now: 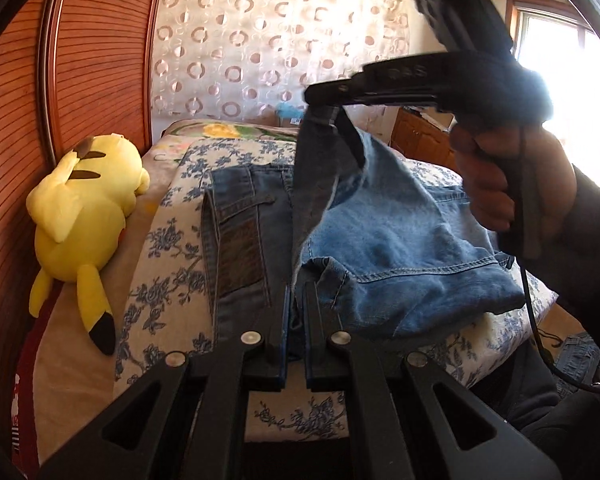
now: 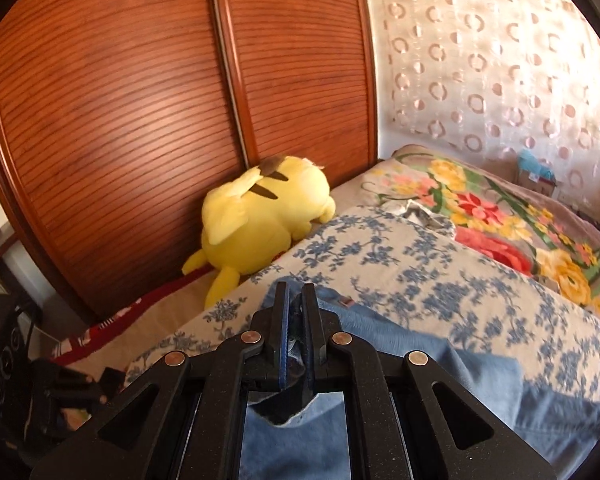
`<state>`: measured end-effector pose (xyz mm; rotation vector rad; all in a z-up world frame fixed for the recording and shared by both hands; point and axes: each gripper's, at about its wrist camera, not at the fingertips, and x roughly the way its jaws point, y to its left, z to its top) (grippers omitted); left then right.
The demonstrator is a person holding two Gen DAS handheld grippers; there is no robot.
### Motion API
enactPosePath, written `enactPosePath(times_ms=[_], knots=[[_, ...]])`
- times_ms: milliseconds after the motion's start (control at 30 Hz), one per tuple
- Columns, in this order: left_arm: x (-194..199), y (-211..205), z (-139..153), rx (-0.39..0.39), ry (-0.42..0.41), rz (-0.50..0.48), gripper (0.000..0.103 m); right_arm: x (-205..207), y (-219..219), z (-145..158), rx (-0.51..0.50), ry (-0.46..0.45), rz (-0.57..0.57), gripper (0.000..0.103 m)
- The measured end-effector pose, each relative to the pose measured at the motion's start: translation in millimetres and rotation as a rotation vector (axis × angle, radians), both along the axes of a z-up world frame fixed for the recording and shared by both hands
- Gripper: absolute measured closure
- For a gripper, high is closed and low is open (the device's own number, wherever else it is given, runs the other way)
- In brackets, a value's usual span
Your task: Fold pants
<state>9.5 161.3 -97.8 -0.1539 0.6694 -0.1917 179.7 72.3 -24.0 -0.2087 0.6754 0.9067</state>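
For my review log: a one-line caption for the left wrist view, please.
Both grippers, left and right, clamp blue jeans over a floral bedspread.

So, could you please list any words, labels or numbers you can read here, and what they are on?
None can be read for certain.
Raised lettering on the right gripper: blurred.
Dark patch on the jeans waistband: no readable text.
Label on the box by the curtain: too small.
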Motion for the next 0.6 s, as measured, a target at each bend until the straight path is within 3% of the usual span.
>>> enactPosePath(times_ms=[200,333,367,467,533,600], knots=[[-0.9,7.1,-2.9,-0.01,0.008,0.006,0.099,3.6,21.4,-10.6,-0.049,-0.017,-0.007,0.098],[-2.9,12.5,0.0,0.0,0.008,0.031,0.097,-3.0,19.2,-8.0,-0.038,-0.029,0.021,0.078],[-4.1,14.2,1.9,-0.008,0.006,0.034,0.096,-4.2,17.2,-6.8,-0.036,-0.031,0.018,0.078],[-5.4,17.1,8.1,-0.01,-0.002,0.042,0.087,-8.3,5.6,-1.2,-0.015,-0.026,0.013,0.077],[-3.4,16.4,10.1,-0.003,-0.004,0.042,0.072,-11.1,-5.2,1.9,0.002,-0.025,0.004,0.075],[-0.9,14.5,11.8,-0.001,-0.007,0.036,0.066,-14.9,-18.9,3.2,0.013,-0.023,-0.011,0.073]])
